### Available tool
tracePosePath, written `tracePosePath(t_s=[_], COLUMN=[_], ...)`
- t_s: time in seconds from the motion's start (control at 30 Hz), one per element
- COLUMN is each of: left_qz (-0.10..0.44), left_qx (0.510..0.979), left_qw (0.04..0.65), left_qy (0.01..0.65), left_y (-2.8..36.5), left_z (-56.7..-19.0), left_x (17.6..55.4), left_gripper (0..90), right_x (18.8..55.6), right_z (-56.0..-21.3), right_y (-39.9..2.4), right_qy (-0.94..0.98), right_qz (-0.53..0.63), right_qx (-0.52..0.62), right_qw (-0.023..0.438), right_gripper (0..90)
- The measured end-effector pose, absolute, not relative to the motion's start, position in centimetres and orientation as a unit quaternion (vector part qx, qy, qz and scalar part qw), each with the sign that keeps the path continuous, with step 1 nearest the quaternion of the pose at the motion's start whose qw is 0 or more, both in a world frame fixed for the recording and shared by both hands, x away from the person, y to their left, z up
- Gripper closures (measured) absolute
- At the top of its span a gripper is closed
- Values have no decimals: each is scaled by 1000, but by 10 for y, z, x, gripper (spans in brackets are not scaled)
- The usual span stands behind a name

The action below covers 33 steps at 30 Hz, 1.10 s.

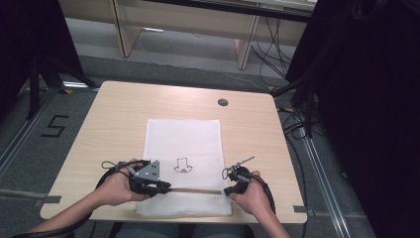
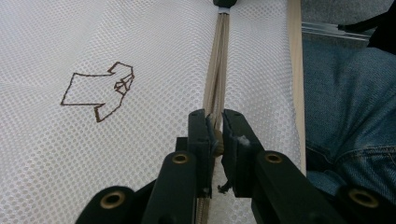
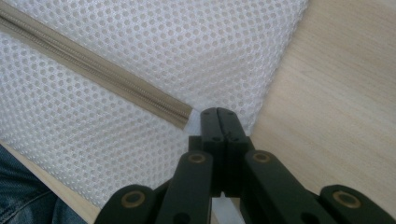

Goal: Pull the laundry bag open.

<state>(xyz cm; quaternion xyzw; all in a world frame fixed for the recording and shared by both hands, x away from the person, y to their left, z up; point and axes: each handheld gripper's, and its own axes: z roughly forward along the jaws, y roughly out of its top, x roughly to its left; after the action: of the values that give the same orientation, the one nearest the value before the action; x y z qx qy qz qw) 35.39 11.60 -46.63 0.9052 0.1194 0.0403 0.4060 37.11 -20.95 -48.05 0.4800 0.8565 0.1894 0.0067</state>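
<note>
Table (image 1: 109,124) carries a white mesh bag (image 1: 183,139) at centre toward 6 o'clock. Floor marking "5" (image 1: 53,126) at 9 o'clock. Left hand-held gripper (image 2: 215,128) clamps the zip pull (image 2: 215,147); right hand-held gripper (image 3: 218,114) pinches the bag's edge beside the zip (image 3: 93,74).

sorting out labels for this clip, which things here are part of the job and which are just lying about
Part of the job:
- white mesh bag
- its beige zipper
- zipper pull, pinched in the left gripper
- right gripper, shut on the bag's edge at the zipper end

Lying about:
- table under the bag
- round dark cap near the table's far edge
- embroidered outline on the bag
</note>
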Motion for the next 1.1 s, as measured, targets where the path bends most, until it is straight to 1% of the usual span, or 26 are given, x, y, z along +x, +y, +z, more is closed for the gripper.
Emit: tracePosePath(t_s=[0.13, 0.37, 0.5, 0.93, 1.1], left_qz=[41, 44, 48, 34, 40], left_qx=[908, 902, 905, 904, 904], left_qw=[402, 411, 405, 406, 406], left_qy=[114, 127, 123, 126, 127], left_y=[116, 126, 126, 128, 128], left_z=[-465, -465, -465, -467, -466], left_x=[354, 353, 353, 354, 353], left_gripper=[818, 818, 818, 818, 818], right_x=[371, 372, 371, 371, 371], right_z=[-481, -481, -480, -480, -480], right_y=[-210, -210, -208, -209, -209], right_qy=[857, 860, 855, 856, 856], right_qz=[190, 191, 185, 187, 187], right_qx=[479, 474, 484, 482, 483], right_qw=[7, 8, 8, 7, 9], right_gripper=[900, 900, 900, 900, 900])
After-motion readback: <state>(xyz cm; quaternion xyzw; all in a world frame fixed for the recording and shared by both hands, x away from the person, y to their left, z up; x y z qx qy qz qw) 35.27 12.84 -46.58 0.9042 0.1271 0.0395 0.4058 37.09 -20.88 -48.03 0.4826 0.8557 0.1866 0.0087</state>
